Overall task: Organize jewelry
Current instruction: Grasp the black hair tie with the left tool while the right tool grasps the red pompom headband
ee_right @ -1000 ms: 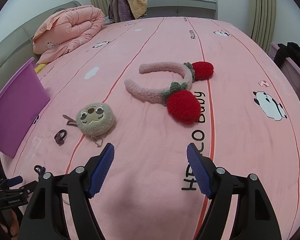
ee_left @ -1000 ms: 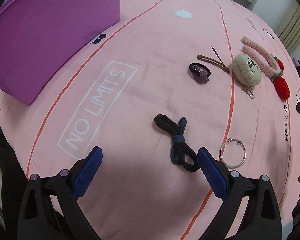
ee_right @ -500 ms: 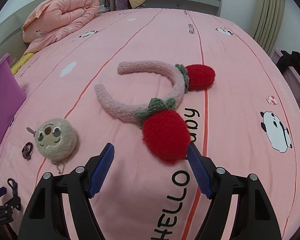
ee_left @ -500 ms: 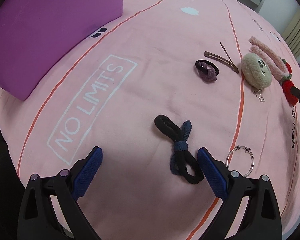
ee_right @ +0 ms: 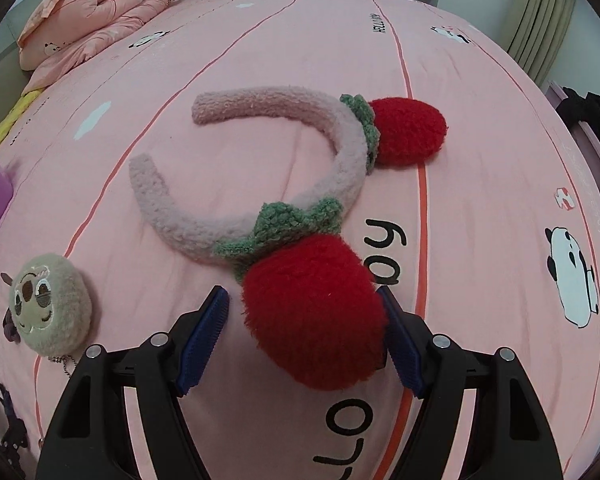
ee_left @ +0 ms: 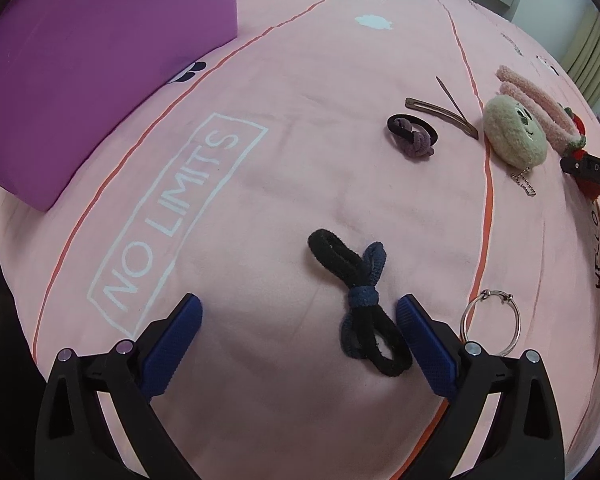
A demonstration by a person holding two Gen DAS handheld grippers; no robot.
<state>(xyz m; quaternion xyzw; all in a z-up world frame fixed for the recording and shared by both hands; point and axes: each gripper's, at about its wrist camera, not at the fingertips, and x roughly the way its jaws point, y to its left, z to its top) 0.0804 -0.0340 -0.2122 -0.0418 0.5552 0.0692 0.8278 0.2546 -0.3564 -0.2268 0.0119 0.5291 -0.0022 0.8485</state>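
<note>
surface: pink bedsheet [ee_right: 480, 152] | room: curtains [ee_right: 540, 12] | both grippers' fingers apart

The pink bed [ee_left: 300, 184] carries hair ties [ee_left: 360, 300], headband [ee_right: 260, 184], perhaps a bracelet [ee_left: 490, 326].

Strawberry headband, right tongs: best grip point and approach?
Judging by pose, grip the pink band at its curve between the two red strawberries, from above. The headband lies flat on the bedspread, so the band's narrow fuzzy width suits a top-down pinch. The right tongs now straddle the near strawberry, open; that puff is soft and wide and may slip.
</note>
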